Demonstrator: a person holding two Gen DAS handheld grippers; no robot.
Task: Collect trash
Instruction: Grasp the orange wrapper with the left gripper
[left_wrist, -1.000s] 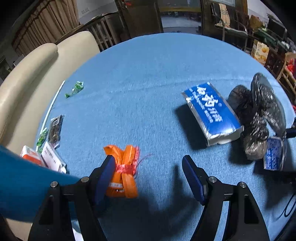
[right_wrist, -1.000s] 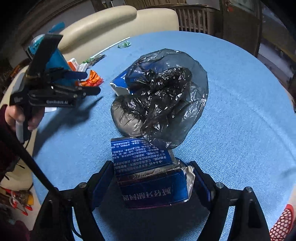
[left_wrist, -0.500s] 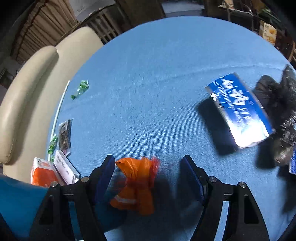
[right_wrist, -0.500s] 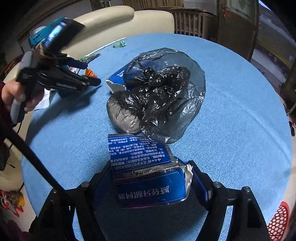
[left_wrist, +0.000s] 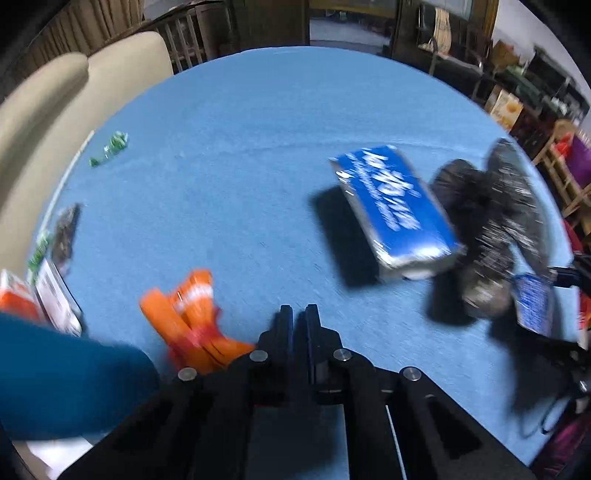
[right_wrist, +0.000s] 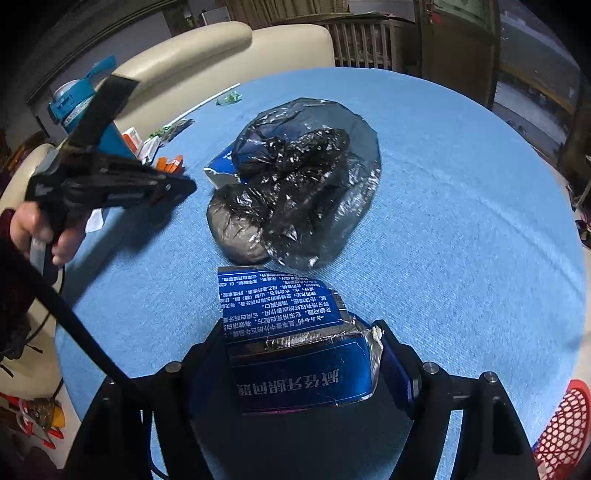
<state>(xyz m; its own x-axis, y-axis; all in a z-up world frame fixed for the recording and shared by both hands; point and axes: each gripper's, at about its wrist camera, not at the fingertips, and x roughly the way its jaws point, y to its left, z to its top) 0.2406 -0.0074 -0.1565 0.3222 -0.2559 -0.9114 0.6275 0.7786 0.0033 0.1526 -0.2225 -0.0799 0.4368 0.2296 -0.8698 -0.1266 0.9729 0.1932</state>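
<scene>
While the black trash bag (right_wrist: 299, 184) lies crumpled mid-table, the right gripper (right_wrist: 303, 354) grasps a torn blue carton (right_wrist: 295, 354) just short of the bag. The left gripper (left_wrist: 298, 321), clenched on nothing visible, sits near the orange wrapper (left_wrist: 192, 321), which lies left of the bag. Judged step: loading the carton. Next move calls for finding the bag's opening, not evident here.
</scene>
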